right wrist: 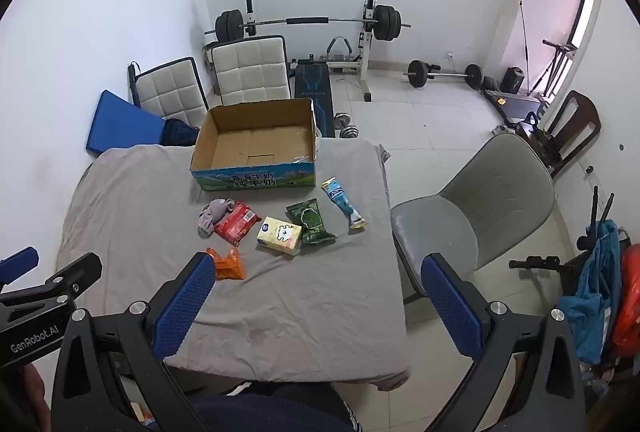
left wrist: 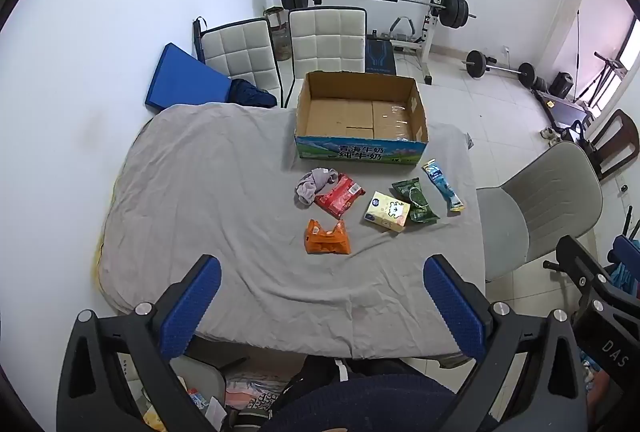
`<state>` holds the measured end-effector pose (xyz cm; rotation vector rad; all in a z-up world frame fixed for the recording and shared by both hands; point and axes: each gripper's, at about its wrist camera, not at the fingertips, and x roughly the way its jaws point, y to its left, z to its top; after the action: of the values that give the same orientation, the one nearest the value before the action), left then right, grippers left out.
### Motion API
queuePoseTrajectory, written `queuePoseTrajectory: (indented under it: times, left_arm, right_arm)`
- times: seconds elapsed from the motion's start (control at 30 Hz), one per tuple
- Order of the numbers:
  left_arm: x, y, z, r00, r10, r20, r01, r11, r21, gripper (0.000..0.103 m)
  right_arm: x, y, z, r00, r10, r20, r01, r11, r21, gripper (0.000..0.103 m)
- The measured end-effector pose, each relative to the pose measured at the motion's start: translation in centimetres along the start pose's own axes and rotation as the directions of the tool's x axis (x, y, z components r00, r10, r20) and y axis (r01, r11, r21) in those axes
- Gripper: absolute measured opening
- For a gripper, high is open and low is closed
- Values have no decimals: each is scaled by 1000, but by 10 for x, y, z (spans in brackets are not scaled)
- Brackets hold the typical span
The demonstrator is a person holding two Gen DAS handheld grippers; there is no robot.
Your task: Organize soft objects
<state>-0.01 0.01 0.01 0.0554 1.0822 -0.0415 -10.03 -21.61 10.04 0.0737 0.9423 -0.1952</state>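
Both my hand-held grippers, left (left wrist: 322, 302) and right (right wrist: 316, 298), gape empty above six soft things: five crinkly packets, one grey crumpled cloth (left wrist: 314, 184), before one open cardboard box (left wrist: 360, 112).

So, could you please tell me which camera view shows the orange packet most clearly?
The left wrist view: the orange packet lies fully in sight on the grey cloth, ahead of the open left claw. In the right wrist view, the right claw has one blue finger covering the packet's left edge.
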Motion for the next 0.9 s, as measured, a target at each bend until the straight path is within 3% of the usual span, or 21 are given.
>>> queuePoseTrajectory:
  times: [0.9]
  left_arm:
    - [-7,-1,4,999,19,36,-18,1000,-11,103]
  right_arm:
    - [-1,-3,3,1000,-6,21,6,1000,-6,103]
